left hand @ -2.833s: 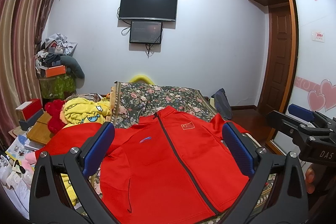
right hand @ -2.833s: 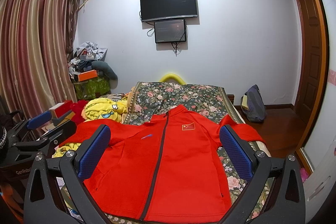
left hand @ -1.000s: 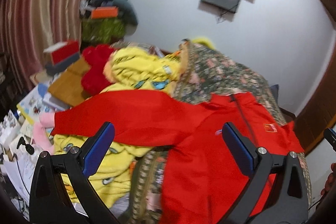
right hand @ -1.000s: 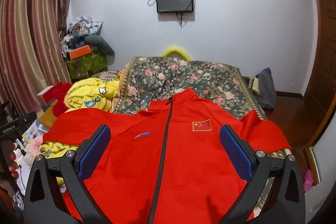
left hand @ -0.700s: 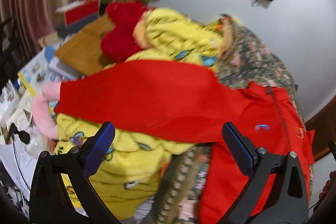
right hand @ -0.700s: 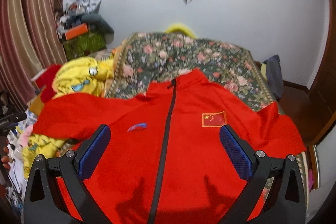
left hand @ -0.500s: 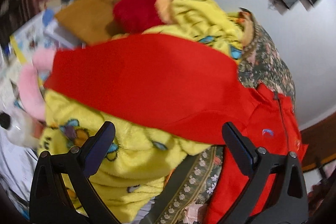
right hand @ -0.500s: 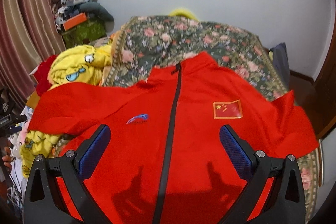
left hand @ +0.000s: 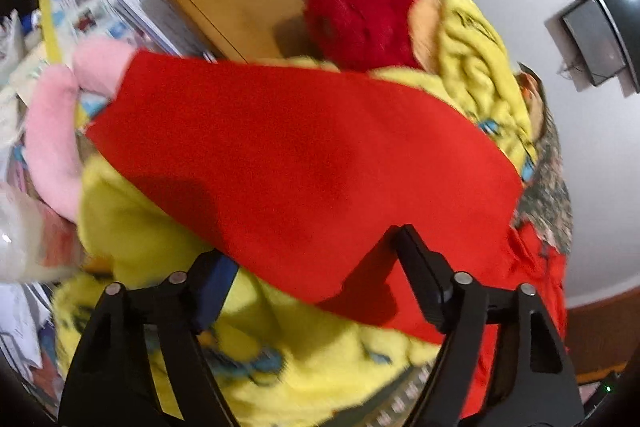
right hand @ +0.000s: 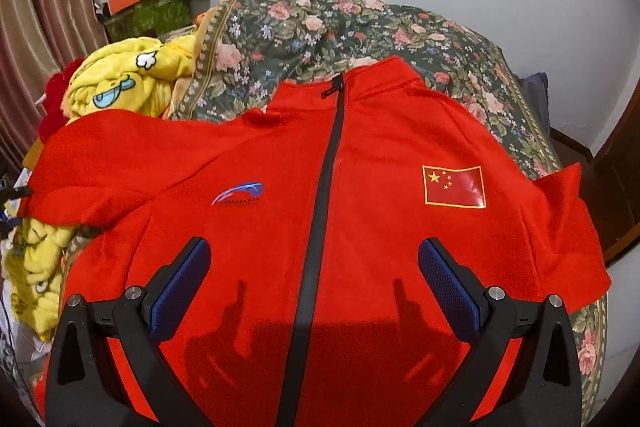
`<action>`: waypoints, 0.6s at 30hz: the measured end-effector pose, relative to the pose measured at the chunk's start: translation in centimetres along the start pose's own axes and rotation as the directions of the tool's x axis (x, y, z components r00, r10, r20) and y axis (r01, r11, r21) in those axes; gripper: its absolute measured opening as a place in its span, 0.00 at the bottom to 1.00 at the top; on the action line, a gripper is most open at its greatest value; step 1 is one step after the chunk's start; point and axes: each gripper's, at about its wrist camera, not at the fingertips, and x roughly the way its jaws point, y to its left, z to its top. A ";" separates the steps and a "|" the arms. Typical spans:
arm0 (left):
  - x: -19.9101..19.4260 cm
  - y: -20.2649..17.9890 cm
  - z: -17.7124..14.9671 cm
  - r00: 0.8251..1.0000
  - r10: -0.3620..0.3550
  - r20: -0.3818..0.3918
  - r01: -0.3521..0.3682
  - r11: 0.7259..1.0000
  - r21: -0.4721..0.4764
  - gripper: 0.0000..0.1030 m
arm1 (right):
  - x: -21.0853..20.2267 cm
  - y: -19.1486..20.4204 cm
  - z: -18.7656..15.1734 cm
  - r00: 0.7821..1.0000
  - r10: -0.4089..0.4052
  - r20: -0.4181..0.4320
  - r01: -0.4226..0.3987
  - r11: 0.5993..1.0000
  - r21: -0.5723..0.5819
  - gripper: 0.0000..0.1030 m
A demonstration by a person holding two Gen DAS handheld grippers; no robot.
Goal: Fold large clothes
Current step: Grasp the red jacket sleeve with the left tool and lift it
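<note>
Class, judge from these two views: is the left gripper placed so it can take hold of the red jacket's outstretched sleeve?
Probably yes. The left gripper sits right at the sleeve, its jaws closing around the sleeve's lower edge. Nothing lies over the sleeve; only the yellow blanket underneath might get pinched too.

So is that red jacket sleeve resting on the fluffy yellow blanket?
Touching: the left wrist view shows the red jacket sleeve draped directly across the fluffy yellow blanket.

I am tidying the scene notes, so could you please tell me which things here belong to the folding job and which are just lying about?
Part of the job:
- red jacket
- its outstretched sleeve, between the closing jaws of the left tool
- right tool, open above the jacket's front
- floral bedspread under the jacket

Lying about:
- yellow plush blanket
- red soft toy
- pink plush
- booklets
</note>
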 end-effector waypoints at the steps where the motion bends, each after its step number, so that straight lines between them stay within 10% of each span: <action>1: 0.0 0.1 0.3 1.000 0.018 0.014 -0.018 1.000 0.001 0.69 | 0.1 0.0 0.0 1.000 0.002 -0.003 -0.002 1.000 0.002 1.00; 5: 0.1 0.1 1.6 0.994 0.089 0.063 -0.091 0.996 0.025 0.52 | -0.4 0.0 0.1 1.000 0.004 -0.001 -0.004 1.000 0.000 1.00; 8: -0.7 -1.4 2.0 0.979 0.167 0.113 -0.178 0.980 0.095 0.19 | -1.1 0.1 0.1 1.000 -0.002 0.012 0.002 1.000 -0.007 1.00; 13: -3.2 -5.5 1.3 0.956 0.206 0.208 -0.252 0.940 0.228 0.07 | -2.8 0.1 0.2 0.999 -0.002 0.040 0.002 1.000 -0.016 1.00; 18: -8.1 -11.5 0.6 0.945 0.071 0.319 -0.186 0.919 0.348 0.02 | -4.8 -0.3 0.3 0.997 0.004 0.082 -0.001 0.999 -0.036 1.00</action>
